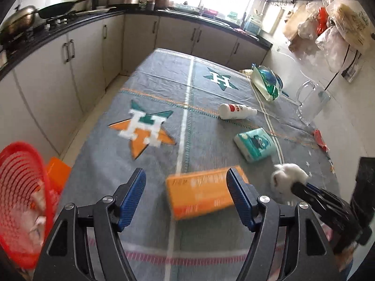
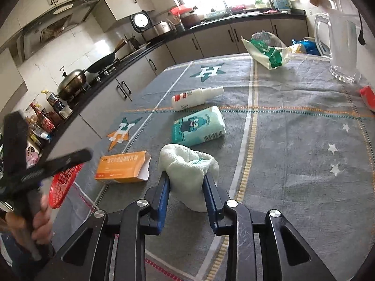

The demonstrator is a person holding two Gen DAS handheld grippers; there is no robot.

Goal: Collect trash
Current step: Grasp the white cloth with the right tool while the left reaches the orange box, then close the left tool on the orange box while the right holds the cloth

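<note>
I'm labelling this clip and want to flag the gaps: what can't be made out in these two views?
- Orange box, left wrist view: print smeared by motion blur; far end behind a claw finger.
- Red basket, left wrist view: cut by the frame edge; contents blurred behind the mesh.
- Crumpled tissue, right wrist view: underside hidden by the right claw.

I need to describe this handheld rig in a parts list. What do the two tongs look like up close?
Both match. The left tongs and right tongs are built of black angular metal links with triangular cut-outs, joined by round silver pivot bolts. Each finger ends in a flat blue ribbed pad. No cables or lettering show on them, and no sleeve is visible.
</note>
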